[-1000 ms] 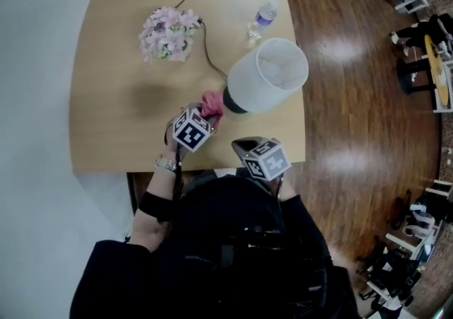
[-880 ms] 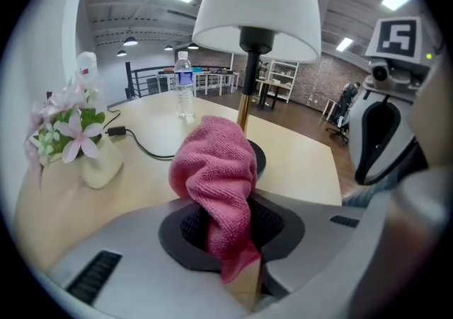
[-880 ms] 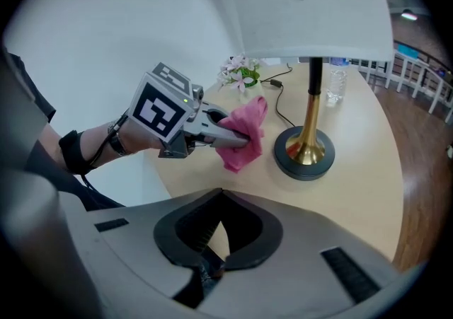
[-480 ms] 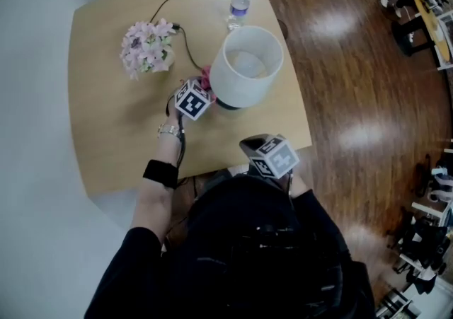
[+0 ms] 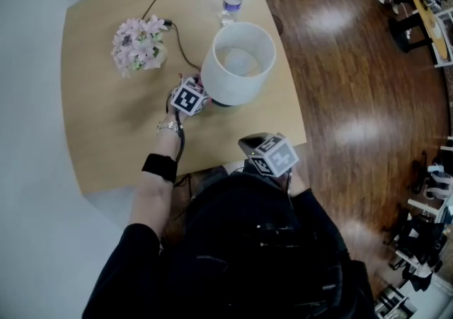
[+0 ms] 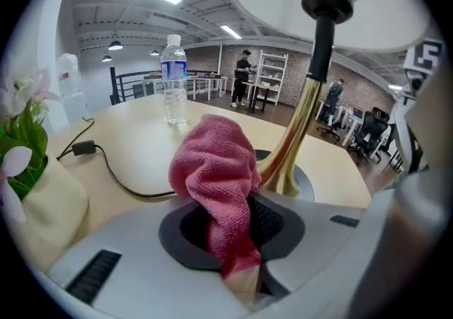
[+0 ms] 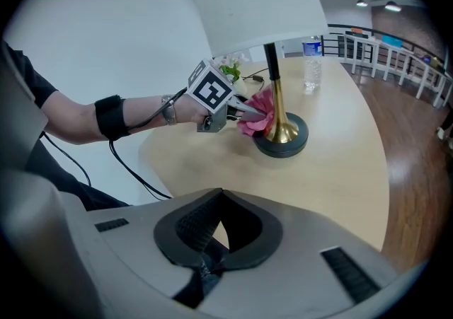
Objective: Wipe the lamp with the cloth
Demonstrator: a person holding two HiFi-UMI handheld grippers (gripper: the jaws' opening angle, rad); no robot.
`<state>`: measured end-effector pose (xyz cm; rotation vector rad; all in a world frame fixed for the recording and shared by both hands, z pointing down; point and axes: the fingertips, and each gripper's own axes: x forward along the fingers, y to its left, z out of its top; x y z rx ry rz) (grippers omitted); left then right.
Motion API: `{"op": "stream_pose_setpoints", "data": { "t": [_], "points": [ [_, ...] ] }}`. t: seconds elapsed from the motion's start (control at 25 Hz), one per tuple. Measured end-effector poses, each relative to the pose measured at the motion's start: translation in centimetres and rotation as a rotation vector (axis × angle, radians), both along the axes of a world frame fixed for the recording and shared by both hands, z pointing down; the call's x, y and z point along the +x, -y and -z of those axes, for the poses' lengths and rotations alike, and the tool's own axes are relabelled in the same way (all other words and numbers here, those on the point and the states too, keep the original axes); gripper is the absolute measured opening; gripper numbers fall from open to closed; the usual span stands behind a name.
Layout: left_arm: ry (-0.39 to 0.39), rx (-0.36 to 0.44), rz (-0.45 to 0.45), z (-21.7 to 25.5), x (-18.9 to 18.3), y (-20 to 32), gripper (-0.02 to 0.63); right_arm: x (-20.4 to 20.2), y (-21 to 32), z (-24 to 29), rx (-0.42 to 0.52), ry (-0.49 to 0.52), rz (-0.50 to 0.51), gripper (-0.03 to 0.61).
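Cloth (image 6: pixel 216 169) clamped in left gripper (image 6: pixel 237 254) presses lamp (image 6: pixel 301 137) stem from 9 o'clock; a hard shove may tip it. Right gripper (image 7: pixel 210 243) idles clenched, empty.

Legible text: none.
- Water bottle (image 6: pixel 173 78), on the table (image 6: pixel 134 148) beyond the lamp (image 6: pixel 301 134): blue wrap-around label (image 6: pixel 172 70), print too small to read.
- Left marker cube (image 5: pixel 187 100), just beside the lamp, and right marker cube (image 5: pixel 272 155), nearer the person than the lamp: black-and-white square patterns only, no letters or numerals.
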<state>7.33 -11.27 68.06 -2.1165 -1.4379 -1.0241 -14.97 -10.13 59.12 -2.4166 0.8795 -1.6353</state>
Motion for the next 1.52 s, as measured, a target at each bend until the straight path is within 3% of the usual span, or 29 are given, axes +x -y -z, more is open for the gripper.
{"op": "stream_pose_setpoints", "data": {
  "t": [0.16, 0.52, 0.96, 1.52],
  "points": [
    [-0.006, 0.002, 0.010, 0.2, -0.9, -0.1, 0.086, 0.0, 0.1, 0.0, -0.005, -0.001, 0.020, 0.005],
    [-0.018, 0.027, 0.122, -0.2, -2.9, 1.2, 0.086, 0.0, 0.2, -0.2, -0.006, -0.004, 0.027, 0.005],
    [0.007, 0.073, 0.130, -0.4, -6.7, 0.8, 0.086, 0.0, 0.0, -0.1, 0.009, -0.013, 0.041, 0.005],
    [0.003, 0.186, 0.380, -0.4, -8.6, -0.6, 0.086, 1.5, -5.7, 0.2, 0.075, -0.083, 0.178, 0.005]
  ]
}}
